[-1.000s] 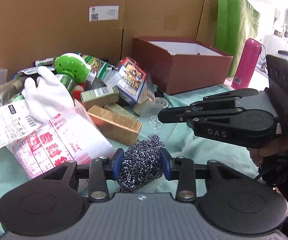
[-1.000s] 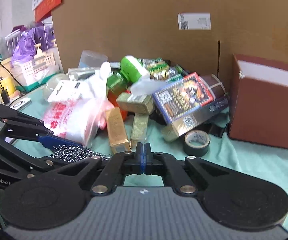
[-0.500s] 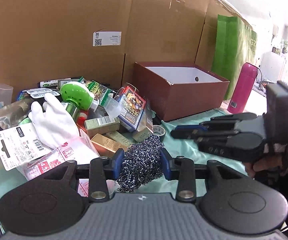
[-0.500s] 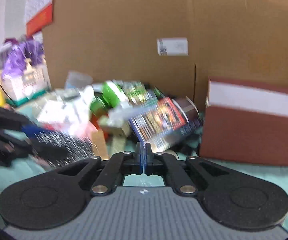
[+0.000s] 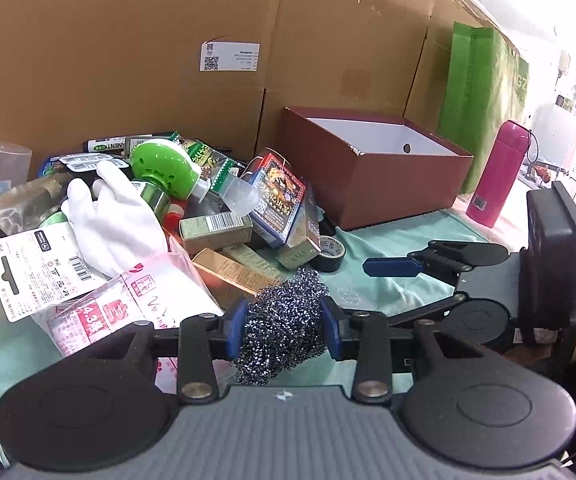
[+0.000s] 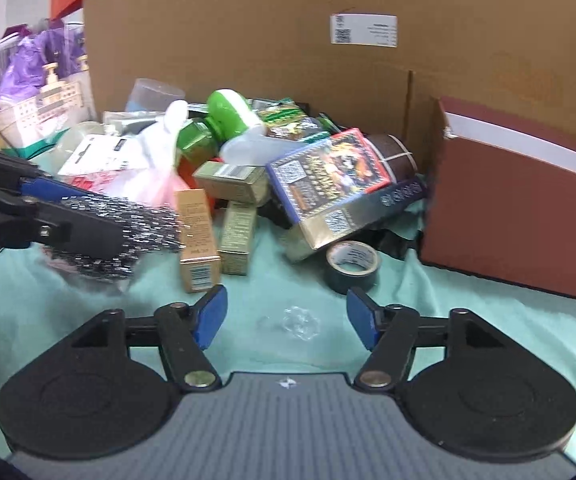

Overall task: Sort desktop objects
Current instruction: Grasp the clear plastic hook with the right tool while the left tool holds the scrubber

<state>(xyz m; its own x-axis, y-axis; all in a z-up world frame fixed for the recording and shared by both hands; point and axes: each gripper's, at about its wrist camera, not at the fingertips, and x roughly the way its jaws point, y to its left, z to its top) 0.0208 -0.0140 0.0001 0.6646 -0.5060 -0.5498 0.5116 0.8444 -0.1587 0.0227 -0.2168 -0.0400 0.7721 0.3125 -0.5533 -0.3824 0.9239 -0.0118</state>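
Note:
My left gripper (image 5: 282,320) is shut on a ball of steel wool (image 5: 284,312), held just above the teal cloth. In the right wrist view the steel wool (image 6: 140,224) hangs at the left, in front of the pile. My right gripper (image 6: 287,314) is opening, its blue pads wide apart with nothing between them. Just beyond its fingers a small clear plastic piece (image 6: 300,322) lies on the cloth. A roll of dark tape (image 6: 352,266) sits a little farther on. The open brown box (image 5: 388,184) with a white inside stands at the right.
A heap of small things fills the left: a white glove (image 5: 116,216), a green round device (image 5: 164,164), a card box (image 5: 280,196), gold cartons (image 6: 196,236) and plastic bags. Cardboard walls stand behind. A pink bottle (image 5: 498,176) is far right.
The right gripper's jaws have gone from shut to wide apart, and it sits lower in the left wrist view. The left gripper still holds the steel wool.

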